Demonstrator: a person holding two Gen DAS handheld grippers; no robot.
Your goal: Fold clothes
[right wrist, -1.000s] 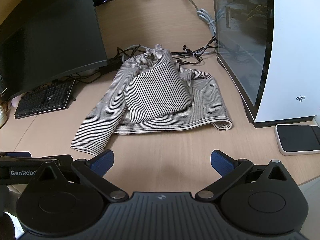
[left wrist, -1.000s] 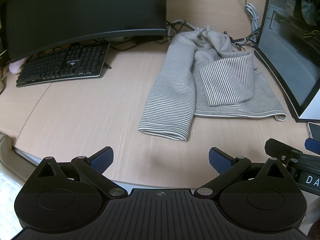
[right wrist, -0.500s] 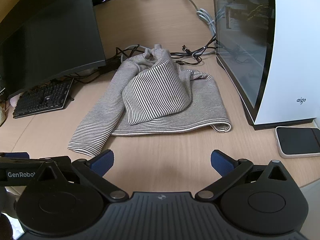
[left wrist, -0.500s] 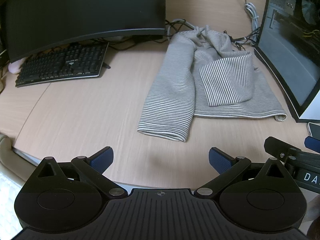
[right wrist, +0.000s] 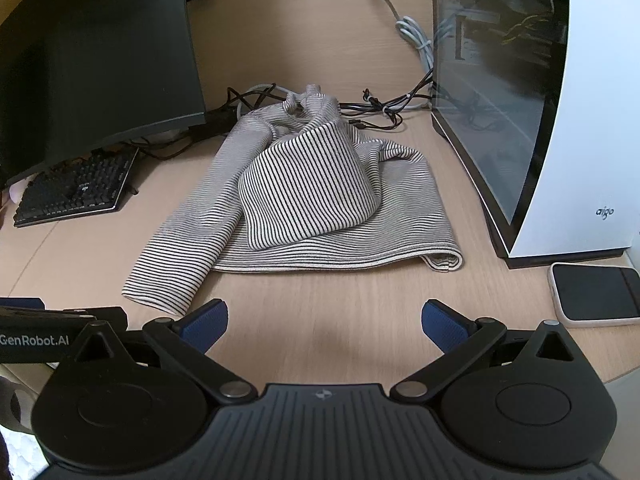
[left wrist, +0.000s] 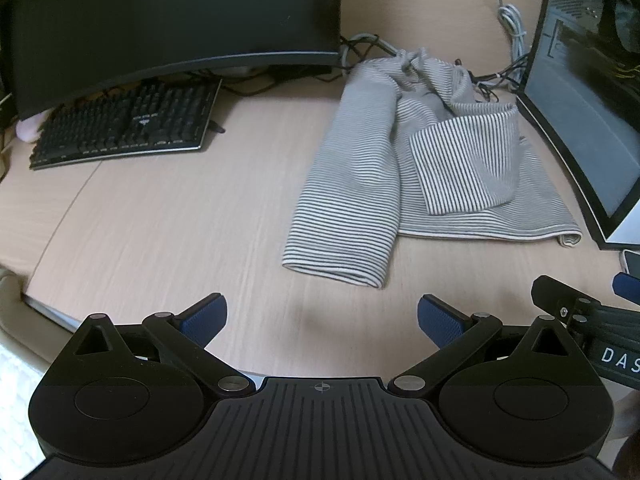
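the striped top point(left wrist: 404, 176) lies rumpled on the tabletop point(left wrist: 168, 232), between the dark monitor point(left wrist: 168, 20) and the glass-sided computer case point(right wrist: 520, 92), its far end bunched up against a tangle of cables point(right wrist: 384, 108). one sleeve point(left wrist: 344, 224) trails toward the near edge, its cuff flat on the wood, and the other sleeve point(right wrist: 304, 184) is flopped back over the body. the hem point(right wrist: 444, 260) curls into a small roll at the corner nearest the case. it looks like thin knit: light, limp, likely to stretch and sag when lifted, and not slippery against the wood. the left tongs point(left wrist: 322, 316) and the right tongs point(right wrist: 324, 318) both hover above the near edge, spread wide and grasping nothing, short of the cloth. the sleeve cuff and the rolled hem corner seem the best places to pinch, since both offer a doubled edge. a phone point(right wrist: 596, 294) lies just beside the case, apart from the hem.
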